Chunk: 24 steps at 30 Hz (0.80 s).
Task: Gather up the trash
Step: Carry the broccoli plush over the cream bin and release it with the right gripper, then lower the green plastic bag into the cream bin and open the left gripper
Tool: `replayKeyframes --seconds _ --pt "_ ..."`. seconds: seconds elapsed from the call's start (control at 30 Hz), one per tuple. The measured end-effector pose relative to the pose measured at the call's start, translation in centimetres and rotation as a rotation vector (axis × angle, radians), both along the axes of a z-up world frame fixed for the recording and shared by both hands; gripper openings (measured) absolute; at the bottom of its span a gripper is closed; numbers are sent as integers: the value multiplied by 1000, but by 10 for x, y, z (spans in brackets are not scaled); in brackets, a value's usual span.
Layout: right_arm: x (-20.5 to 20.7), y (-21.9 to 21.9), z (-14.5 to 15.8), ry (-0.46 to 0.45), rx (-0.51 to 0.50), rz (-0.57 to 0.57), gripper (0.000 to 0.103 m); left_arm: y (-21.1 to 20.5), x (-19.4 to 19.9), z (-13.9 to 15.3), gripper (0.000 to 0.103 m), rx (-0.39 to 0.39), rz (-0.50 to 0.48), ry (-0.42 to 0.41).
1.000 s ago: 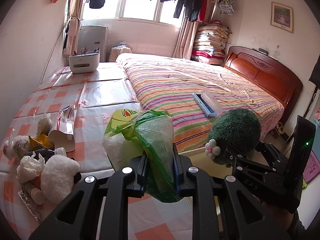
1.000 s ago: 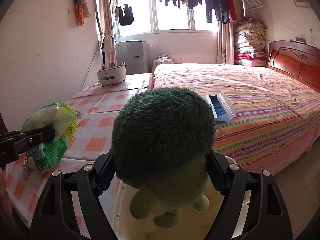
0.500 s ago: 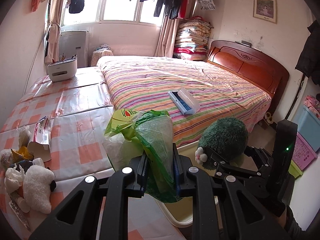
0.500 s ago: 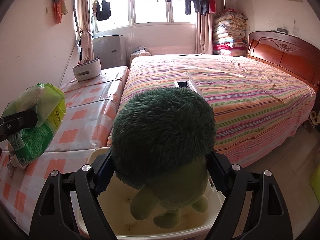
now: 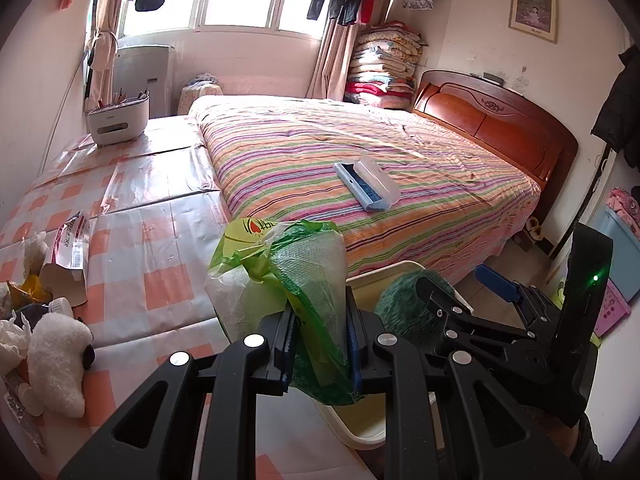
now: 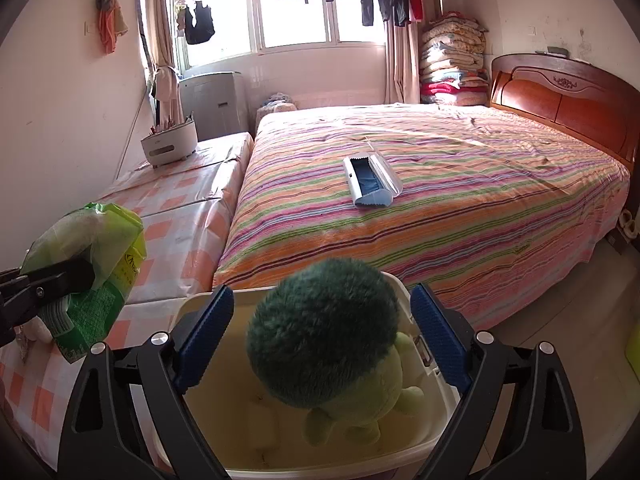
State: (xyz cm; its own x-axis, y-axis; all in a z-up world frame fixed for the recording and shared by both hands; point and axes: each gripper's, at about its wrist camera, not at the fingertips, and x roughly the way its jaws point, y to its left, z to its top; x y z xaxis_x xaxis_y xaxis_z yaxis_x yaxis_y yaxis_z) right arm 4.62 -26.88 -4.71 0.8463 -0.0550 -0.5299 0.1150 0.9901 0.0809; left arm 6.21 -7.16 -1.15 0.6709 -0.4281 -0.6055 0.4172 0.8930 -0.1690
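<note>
Item count, both wrist views combined:

- Grippers: two. The left gripper [image 5: 320, 344] and the right gripper [image 6: 320, 336].
- Green plastic bags [image 5: 304, 280]: one, between the left gripper's fingers.
- Green plush toys [image 6: 332, 340]: one, directly ahead of the right gripper.
- White bins [image 6: 280, 424]: one, below the right gripper.
- White plush toys [image 5: 56, 352]: one, to the left of the left gripper.
- Torn paper cartons [image 5: 70, 260]: one, left of and beyond the left gripper.
- Blue and white cases [image 6: 370, 180]: one, on the bed ahead of the right gripper.
- Beds [image 6: 460, 184]: one.
- White desk organisers [image 5: 116, 124]: one, far ahead to the left.
- Framed pictures [image 5: 532, 12]: one.
</note>
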Motion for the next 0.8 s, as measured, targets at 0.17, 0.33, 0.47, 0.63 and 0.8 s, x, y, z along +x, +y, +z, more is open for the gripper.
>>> replayKeyframes --seconds 0.17,0.33,0.47,0.63,0.8 --pt "-2 -5 5 -25 16 -31 89 -4 2 -4 20 3 -4 11" --pt "-8 -17 12 -68 36 -82 89 -14 5 -13 21 17 -35 37" --pt "-10 -23 14 -86 53 -106 89 -28 2 -21 22 38 -86 53" --pt "-13 -26 17 -99 57 -126 89 -42 -3 -29 23 75 -123 61" --pt "-13 -29 17 -103 64 -138 89 -45 -6 -29 26 85 -133 52"
